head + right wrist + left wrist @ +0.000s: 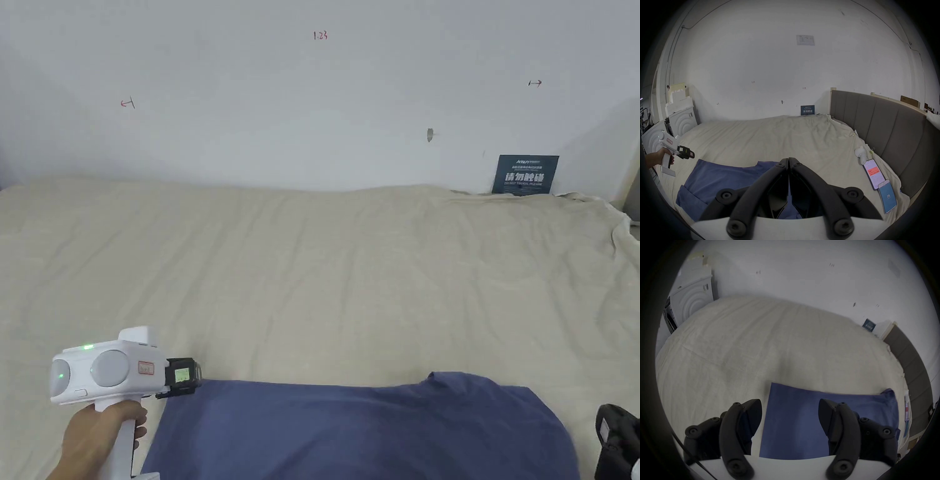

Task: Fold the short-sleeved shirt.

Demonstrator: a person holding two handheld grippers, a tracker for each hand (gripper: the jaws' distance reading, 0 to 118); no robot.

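A dark blue short-sleeved shirt [356, 431] lies flat on the beige bed sheet [312, 269] near the front edge; its far edge is straight, with a small bump at the right. A hand holds my left gripper [194, 378] just above the shirt's far left corner. In the left gripper view the jaws stand open [790, 402] with nothing between them, over the shirt [794, 426]. My right gripper [615, 444] sits at the shirt's right side. In its own view it is shut [788, 160] and holds nothing, with the shirt [724, 175] below and the left gripper [687, 153] beyond.
A grey padded headboard [883, 126] runs along the right side of the bed. Two phones [873, 175] [887, 198] and a small white device [860, 154] lie beside it. A dark sign [525, 175] leans on the white back wall. White foam blocks [680, 123] stand at the left.
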